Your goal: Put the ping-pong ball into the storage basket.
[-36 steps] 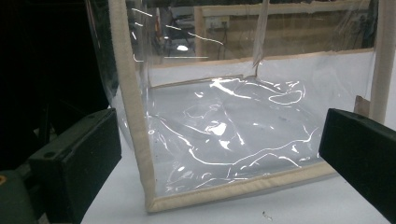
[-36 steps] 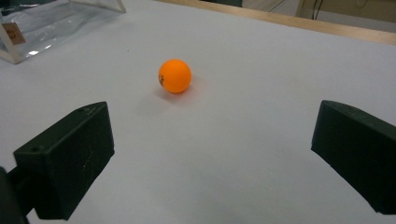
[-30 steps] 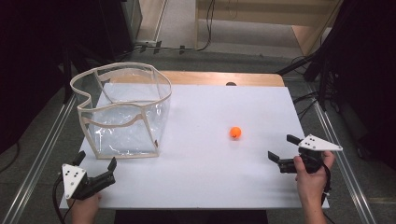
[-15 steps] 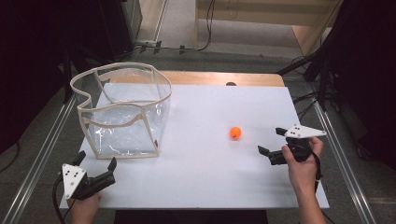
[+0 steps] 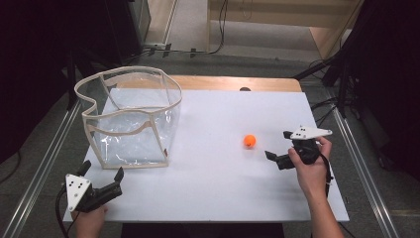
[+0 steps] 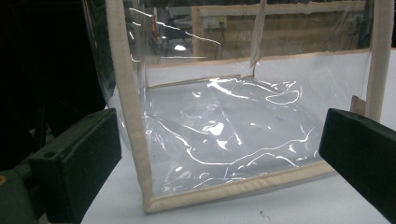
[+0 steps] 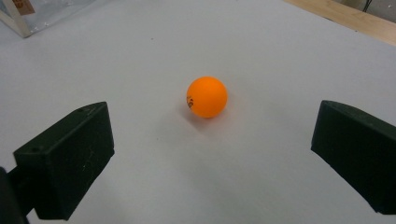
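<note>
A smooth, matte white tabletop (image 5: pixel 213 198) carries two things: a small glossy orange ball (image 5: pixel 249 141), perfectly round with a tiny dark print on its side, and a soft box-shaped bag (image 5: pixel 130 119) of crinkled clear plastic, its edges bound in cream fabric piping and its top open and sagging out of square. The bag stands at the far left of the white surface; the ball lies alone right of centre, well apart from it, with bare white on every side. A strip of bare wood (image 5: pixel 237 82) shows along the far edge, and metal rails (image 5: pixel 44 163) run down both sides.

The right tongs (image 5: pixel 278 148) — black, blocky, topped by a grey three-cornered plate — are held low just right of the ball, pointing at it. In the right gripper view their jaws stand wide apart and hold nothing, the ball (image 7: pixel 207 96) lying ahead of them on the tabletop, roughly centred in the gap.

The left tongs (image 5: pixel 101 173) sit at the near left corner, just short of the bag's near bottom edge. Their jaws too are spread wide and hold nothing — the left gripper view looks between them at the bag's (image 6: pixel 224 140) piped corner and glinting, wrinkled wall.
</note>
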{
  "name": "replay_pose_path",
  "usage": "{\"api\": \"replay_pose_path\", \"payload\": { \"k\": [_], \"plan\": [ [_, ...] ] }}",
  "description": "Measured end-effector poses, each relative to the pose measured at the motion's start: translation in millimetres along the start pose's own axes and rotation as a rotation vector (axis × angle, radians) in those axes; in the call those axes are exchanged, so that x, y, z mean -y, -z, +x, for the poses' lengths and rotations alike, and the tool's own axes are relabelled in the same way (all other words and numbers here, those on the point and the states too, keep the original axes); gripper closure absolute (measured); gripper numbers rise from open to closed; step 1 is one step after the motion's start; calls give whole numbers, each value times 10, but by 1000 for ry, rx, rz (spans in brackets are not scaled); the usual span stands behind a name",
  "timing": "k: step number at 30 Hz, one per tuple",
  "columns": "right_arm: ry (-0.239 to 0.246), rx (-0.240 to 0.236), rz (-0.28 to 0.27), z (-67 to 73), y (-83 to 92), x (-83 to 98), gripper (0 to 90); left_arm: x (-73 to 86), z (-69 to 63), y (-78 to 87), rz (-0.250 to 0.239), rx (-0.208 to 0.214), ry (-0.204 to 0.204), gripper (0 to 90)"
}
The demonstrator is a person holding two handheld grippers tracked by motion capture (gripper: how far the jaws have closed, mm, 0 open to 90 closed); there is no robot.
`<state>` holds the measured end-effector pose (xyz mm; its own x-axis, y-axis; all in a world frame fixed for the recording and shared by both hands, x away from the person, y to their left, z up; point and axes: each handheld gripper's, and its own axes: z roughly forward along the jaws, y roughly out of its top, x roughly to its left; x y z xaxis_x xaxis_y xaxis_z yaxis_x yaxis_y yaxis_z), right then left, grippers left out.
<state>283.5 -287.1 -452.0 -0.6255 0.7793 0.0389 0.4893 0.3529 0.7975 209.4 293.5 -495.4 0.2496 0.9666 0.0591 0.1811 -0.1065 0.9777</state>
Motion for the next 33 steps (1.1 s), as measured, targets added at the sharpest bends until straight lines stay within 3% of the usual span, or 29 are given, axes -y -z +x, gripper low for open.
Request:
{"api": "replay_pose_path", "payload": {
  "k": [33],
  "plan": [
    [42,-60,103,-15,-343,-366,0,1,-6,-1,0,2,-7,0]
  ]
}}
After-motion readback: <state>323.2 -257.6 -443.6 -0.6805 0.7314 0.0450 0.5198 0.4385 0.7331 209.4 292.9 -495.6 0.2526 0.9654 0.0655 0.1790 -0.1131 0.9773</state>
